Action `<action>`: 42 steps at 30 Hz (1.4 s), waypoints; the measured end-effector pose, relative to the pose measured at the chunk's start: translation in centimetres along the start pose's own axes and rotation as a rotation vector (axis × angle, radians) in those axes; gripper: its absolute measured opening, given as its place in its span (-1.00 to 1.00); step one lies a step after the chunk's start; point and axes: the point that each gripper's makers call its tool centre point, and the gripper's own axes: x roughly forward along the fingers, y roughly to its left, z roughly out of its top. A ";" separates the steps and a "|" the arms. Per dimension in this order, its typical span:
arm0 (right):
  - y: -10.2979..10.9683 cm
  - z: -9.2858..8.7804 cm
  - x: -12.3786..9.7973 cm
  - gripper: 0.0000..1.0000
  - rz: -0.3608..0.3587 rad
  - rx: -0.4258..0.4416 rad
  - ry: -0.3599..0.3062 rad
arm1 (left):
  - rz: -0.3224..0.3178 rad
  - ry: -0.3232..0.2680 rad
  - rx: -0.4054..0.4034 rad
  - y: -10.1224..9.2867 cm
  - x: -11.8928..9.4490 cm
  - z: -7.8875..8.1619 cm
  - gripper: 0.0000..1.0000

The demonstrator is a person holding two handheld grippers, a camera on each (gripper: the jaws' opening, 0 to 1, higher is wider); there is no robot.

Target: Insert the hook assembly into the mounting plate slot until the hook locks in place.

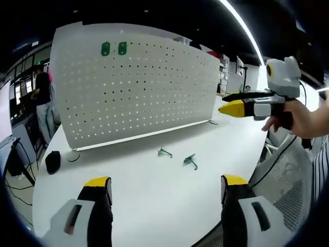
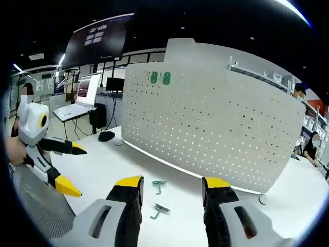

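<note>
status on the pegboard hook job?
Left gripper and right gripper open, empty. Two loose hooks on the table before the pegboard. Nothing in the way.

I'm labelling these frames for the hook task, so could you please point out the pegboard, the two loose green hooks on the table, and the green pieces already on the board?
Pegboard (image 1: pixel 133 92), left gripper view, middle of its perforated face.
Loose green hooks (image 1: pixel 189 161), left gripper view, right-hand hook's body.
Mounted green pieces (image 2: pixel 153 77), right gripper view, left piece's face.
</note>
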 end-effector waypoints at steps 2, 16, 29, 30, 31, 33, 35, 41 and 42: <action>0.4 -1.1 -0.6 -0.13 0.012 -0.026 0.023 | 0.004 0.003 0.001 0.1 0.0 -0.1 0.80; 3.8 -4.3 -2.8 -0.20 0.104 -0.132 0.068 | -0.003 0.049 -0.019 0.8 0.4 -0.5 0.80; 6.1 -5.3 -2.1 -0.23 0.190 -0.170 0.092 | -0.066 0.134 -0.004 2.5 4.5 -2.6 0.66; 6.2 -5.3 -2.1 -0.24 0.195 -0.176 0.094 | -0.072 0.137 0.001 2.5 4.9 -2.9 0.64; 6.2 -5.3 -2.1 -0.24 0.198 -0.177 0.096 | -0.077 0.141 0.008 2.5 5.3 -3.0 0.59; 6.1 -5.5 -2.1 -0.25 0.197 -0.169 0.101 | -0.088 0.150 0.027 2.5 6.1 -3.2 0.51; 5.9 -5.7 -1.9 -0.25 0.196 -0.151 0.111 | -0.097 0.156 0.032 2.5 6.9 -3.3 0.48; 5.7 -6.0 -1.9 -0.28 0.191 -0.126 0.124 | -0.139 0.158 0.048 2.0 9.4 -3.1 0.31; 5.7 -6.0 -1.9 -0.28 0.191 -0.123 0.128 | -0.145 0.158 0.051 1.9 10.0 -3.0 0.27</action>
